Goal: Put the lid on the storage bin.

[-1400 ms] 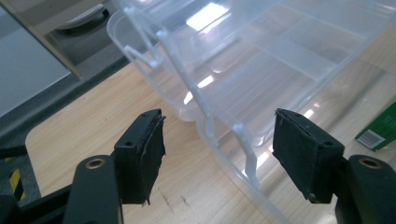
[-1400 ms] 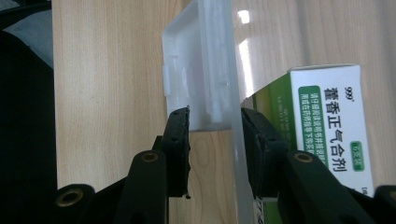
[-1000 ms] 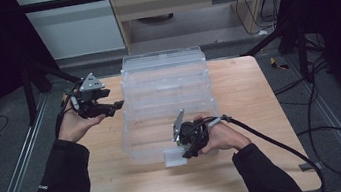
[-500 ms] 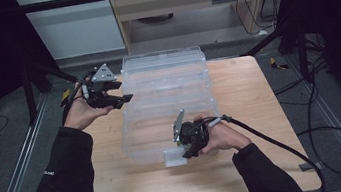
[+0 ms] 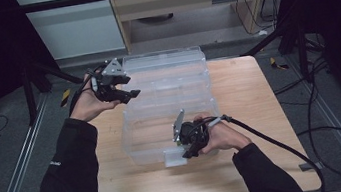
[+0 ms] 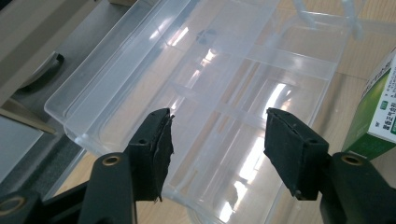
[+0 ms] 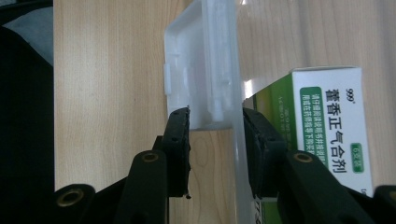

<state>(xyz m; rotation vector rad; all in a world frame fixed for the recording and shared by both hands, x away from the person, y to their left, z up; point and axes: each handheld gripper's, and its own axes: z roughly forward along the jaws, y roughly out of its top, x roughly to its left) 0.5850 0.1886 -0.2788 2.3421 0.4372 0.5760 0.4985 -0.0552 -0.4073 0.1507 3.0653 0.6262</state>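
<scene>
1. Clear plastic box [image 5: 169, 101] sits mid-desk [image 5: 258, 88], lid open.
2. Right claw [image 5: 185, 150] is clenched on its front latch [image 7: 205, 79].
3. Left claw [image 5: 125, 94] has just been closing but is released, nothing between the jaws, above the lid's left edge.
4. Green carton [image 7: 336, 126] inside the box.

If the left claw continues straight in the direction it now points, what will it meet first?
Probably the open lid of the clear plastic box. The left claw has its jaws apart with nothing between them, and that lid lies straight ahead, though the gap to it is hard to judge.
</scene>
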